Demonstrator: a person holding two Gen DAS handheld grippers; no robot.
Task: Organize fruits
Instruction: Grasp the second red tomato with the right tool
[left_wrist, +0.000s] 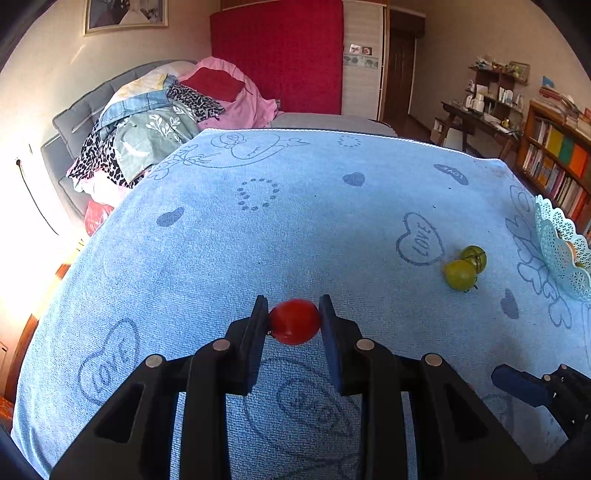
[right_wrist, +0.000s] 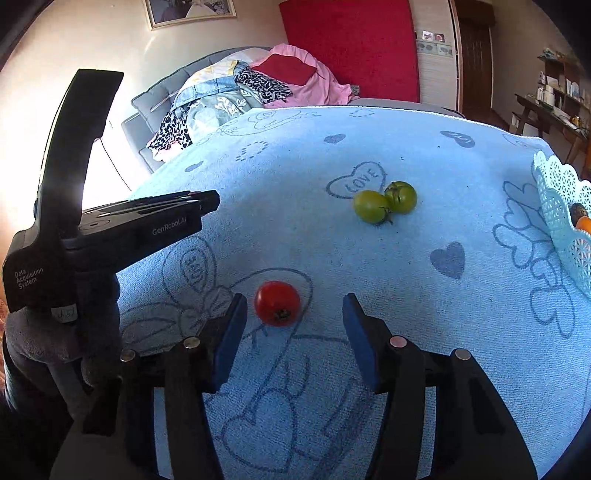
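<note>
Black plastic right gripper (right_wrist: 294, 297) w/ blue pads is hovering low over the light-blue terry towel w/ heart prints (right_wrist: 295, 166), jaws standing wide apart & holding nothing. Small round red tomato (right_wrist: 277, 302) is lying on the towel just ahead of its fingertips, left of the centre line, calyx end facing the cam.

Black left gripper (left_wrist: 293, 299) is pointing at the same fruit: in its own view the tomato is showing betw. its half-closed fingers, but the right view is showing the fruit resting on the towel apart from that gripper's tips, so prob. no grip there.

Judging the step: picking the red one w/ the right gripper. Doing it well = shifting a bit left so the fruit is sitting midway betw. the pads, going fwd until they are flanking its widest part, then closing gently, since the skin is smooth & the fruit prob. soft & apt to roll. Left gripper should be keeping clear.

Further out, two green tomatoes (right_wrist: 384, 203) are lying on the towel, touching each other. At far right, the pale-blue lacy plastic basket (right_wrist: 554, 184) is already holding sth. orange (right_wrist: 585, 223), likely the drop-off.
</note>
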